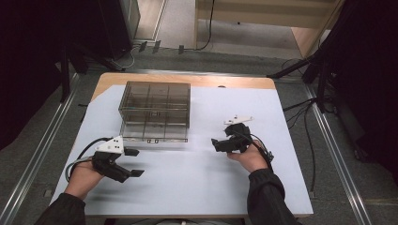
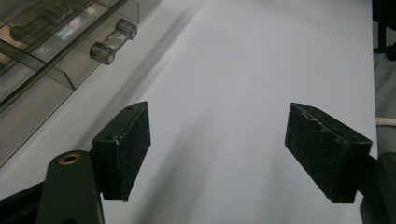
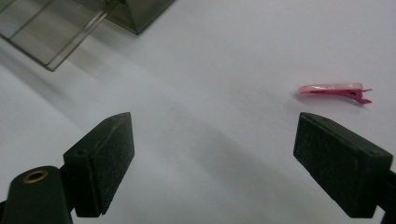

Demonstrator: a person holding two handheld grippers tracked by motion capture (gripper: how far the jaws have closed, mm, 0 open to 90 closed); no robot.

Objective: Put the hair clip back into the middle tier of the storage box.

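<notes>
A smoky clear compartment box (image 1: 155, 110) stands on the white sheet (image 1: 187, 173) at the back left of the table. Its front edge with a small clear round handle (image 2: 113, 40) appears at the upper left of the left gripper view. My left gripper (image 1: 135, 162) is held over the sheet in front of the box, open (image 2: 217, 149), with nothing between its pads. My right gripper (image 1: 219, 136) hovers to the right of the box, also open (image 3: 215, 163) and empty. A pink hair clip (image 3: 334, 90) lies on the sheet just beyond its right pad (image 3: 341, 163).
The box's corner and its flat clear flap (image 3: 51, 42) lie at the upper left of the right gripper view. Black stands and cables (image 1: 305, 117) run along the floor to the right of the table. Metal rails (image 1: 42, 140) flank the table.
</notes>
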